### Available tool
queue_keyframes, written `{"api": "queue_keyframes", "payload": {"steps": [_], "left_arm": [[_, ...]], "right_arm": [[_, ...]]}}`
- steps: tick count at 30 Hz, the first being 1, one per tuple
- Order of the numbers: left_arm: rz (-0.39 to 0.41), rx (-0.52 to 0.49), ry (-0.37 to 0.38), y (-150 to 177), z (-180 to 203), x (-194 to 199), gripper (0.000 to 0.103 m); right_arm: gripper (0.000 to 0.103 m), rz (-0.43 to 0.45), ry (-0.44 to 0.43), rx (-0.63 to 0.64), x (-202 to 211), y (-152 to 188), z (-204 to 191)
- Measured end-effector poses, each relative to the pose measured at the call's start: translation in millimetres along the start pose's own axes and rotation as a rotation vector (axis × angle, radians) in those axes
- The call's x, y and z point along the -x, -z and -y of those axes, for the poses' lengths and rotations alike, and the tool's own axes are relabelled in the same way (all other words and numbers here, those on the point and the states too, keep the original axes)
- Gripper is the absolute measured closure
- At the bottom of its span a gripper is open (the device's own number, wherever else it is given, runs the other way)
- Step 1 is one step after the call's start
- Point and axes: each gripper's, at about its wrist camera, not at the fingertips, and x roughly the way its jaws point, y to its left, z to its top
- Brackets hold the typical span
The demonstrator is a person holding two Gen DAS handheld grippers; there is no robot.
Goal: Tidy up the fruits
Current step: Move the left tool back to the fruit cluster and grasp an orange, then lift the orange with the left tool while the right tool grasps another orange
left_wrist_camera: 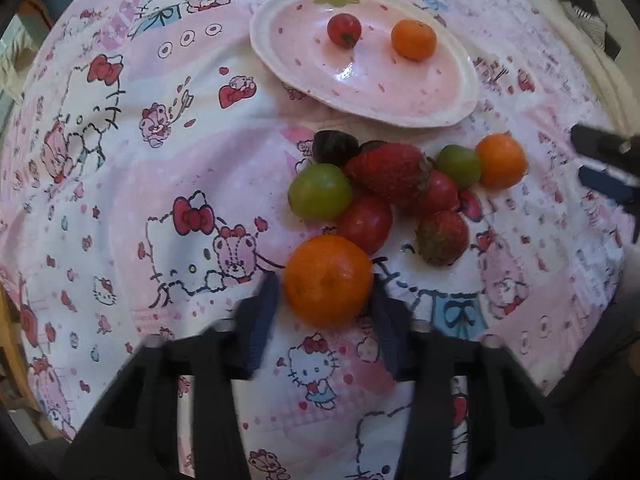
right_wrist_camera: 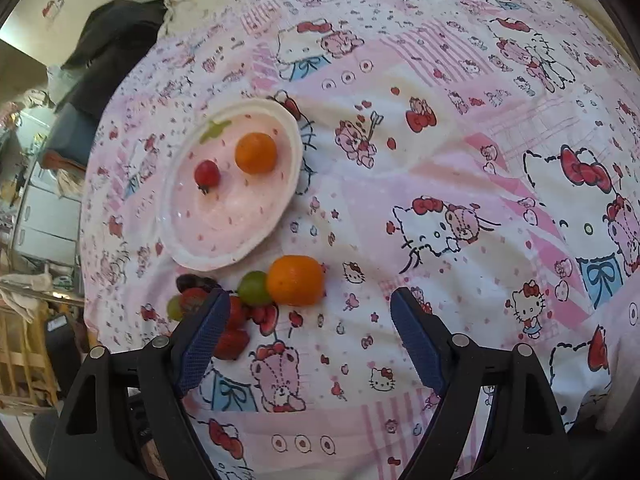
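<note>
The left tongs (left_wrist_camera: 327,280) have their blue pads against both sides of the nearest orange mandarin (left_wrist_camera: 328,279), clenched on it at the near end of the fruit pile. The right tongs (right_wrist_camera: 306,300) stand wide and released, with only bare cloth between the pads; a second mandarin (right_wrist_camera: 295,280) lies just beyond their tips.

Behind the gripped mandarin sits the pile: a cherry tomato (left_wrist_camera: 365,222), a green grape (left_wrist_camera: 319,191), a big strawberry (left_wrist_camera: 386,174), a smaller strawberry (left_wrist_camera: 442,237), another green grape (left_wrist_camera: 458,166) touching the second mandarin, and a dark fruit (left_wrist_camera: 334,146) nearest the dish.

Past the pile lies a pink strawberry-shaped plate (left_wrist_camera: 280,76) with a white rim. It holds one small tomato (left_wrist_camera: 344,30) and one mandarin (left_wrist_camera: 413,39), apart from each other.

Everything rests on a pink-and-white cartoon-cat cloth (left_wrist_camera: 160,160) that covers the tabletop. Beyond the cloth's far-left edge, in the right wrist view, hang dark clothes (right_wrist_camera: 112,40), with white drawers (right_wrist_camera: 48,208) and wooden slats (right_wrist_camera: 24,344) lower down.
</note>
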Motion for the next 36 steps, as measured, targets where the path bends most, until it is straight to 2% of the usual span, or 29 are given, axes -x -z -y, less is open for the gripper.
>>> {"api": "queue_keyframes", "payload": {"steps": [3, 8, 12, 14, 20, 22, 25, 36], "left_arm": [[0.007, 0.010, 0.006, -0.2, -0.5, 8.5, 0.069], [0.068, 0.058, -0.005, -0.4, -8.5, 35.4, 0.069], [0.113, 0.100, -0.036, 0.0, -20.2, 51.7, 0.069], [0.122, 0.115, -0.040, -1.7, -27.6, 55.9, 0.069], [0.145, 0.133, -0.042, 1.4, -43.3, 66.5, 0.069], [0.149, 0.138, -0.043, 2.3, -44.1, 68.4, 0.069], [0.157, 0.136, -0.052, 3.4, -43.6, 69.4, 0.069], [0.183, 0.139, -0.088, 3.4, -43.1, 66.0, 0.069]], "right_arm": [[0.018, -0.027, 0.020, 0.025, -9.4, -1.2, -3.7], [0.020, -0.070, 0.035, 0.055, -25.8, -1.0, -10.7], [0.043, -0.109, 0.020, 0.068, -39.6, -3.4, -18.0], [0.049, -0.139, 0.014, 0.072, -48.3, -5.0, -20.5], [0.053, -0.163, 0.061, 0.070, -64.2, -9.7, -19.5], [0.058, -0.166, 0.050, 0.073, -65.9, -10.0, -20.1], [0.059, -0.160, 0.047, 0.091, -64.2, -8.0, -21.5], [0.060, -0.126, 0.015, 0.073, -43.7, 0.1, -12.2]]}}
